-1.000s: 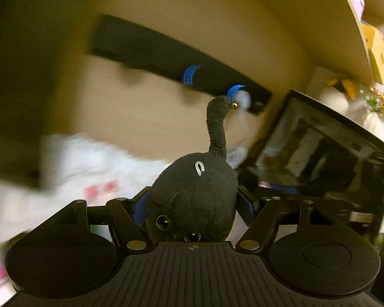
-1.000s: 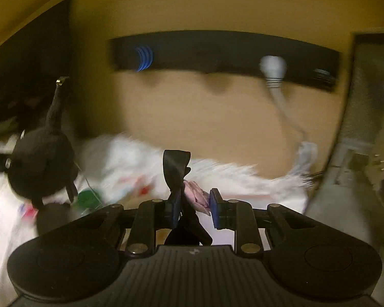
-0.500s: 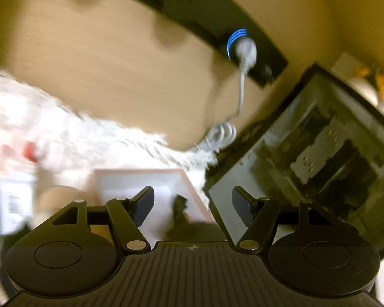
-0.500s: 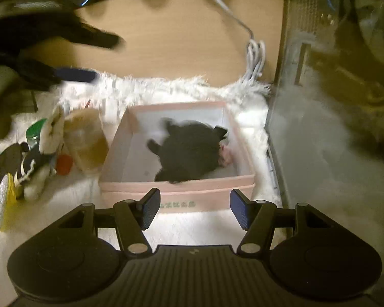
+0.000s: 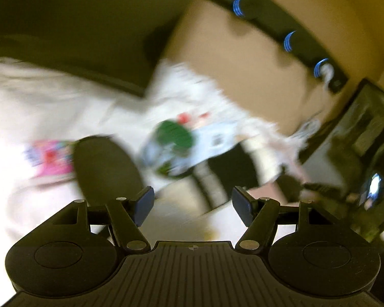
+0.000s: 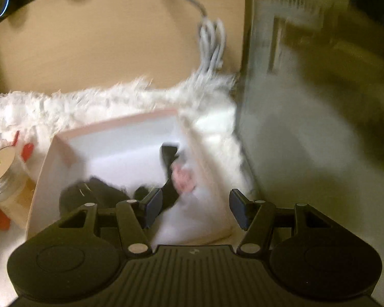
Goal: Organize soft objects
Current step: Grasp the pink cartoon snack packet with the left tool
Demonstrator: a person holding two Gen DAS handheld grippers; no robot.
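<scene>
1. Right gripper [image 6: 195, 208]: jaws spread wide, nothing pinched between the blue pads, hovering over the near edge of the pink box [image 6: 115, 125].
2. Pink box: open-topped, pale inside, resting on the white fluffy rug [image 6: 94, 99]; taken here as the landmark.
3. Black plush toy [image 6: 99, 192]: lying inside the box, toward its near left part, blurred, partly hidden behind the right gripper's left finger.
4. Black ribbon with a pink bit [image 6: 178, 174]: also inside the box, toward its right wall, blurred, clear of both pads.
5. Glass jar [image 6: 2, 171]: just left of the box, beside its left wall, on the rug.
6. White coiled cable [image 6: 211, 43]: beyond the box's far right corner, on the tan desk surface [image 6: 102, 38].
7. Glass-sided case [image 6: 307, 102]: standing right of the box, close along its right side.
8. Black bar with blue lights [image 6: 5, 0]: far beyond the box, at the upper left.
9. Left gripper [image 5: 192, 204]: jaws spread wide, nothing between the pads; left view heavily blurred.
10. In the left view: a green-topped item [image 5: 175, 134], a dark round shape [image 5: 105, 166] and a pink patterned item [image 5: 51, 158] on the rug; position relative to the box impossible to tell there.
</scene>
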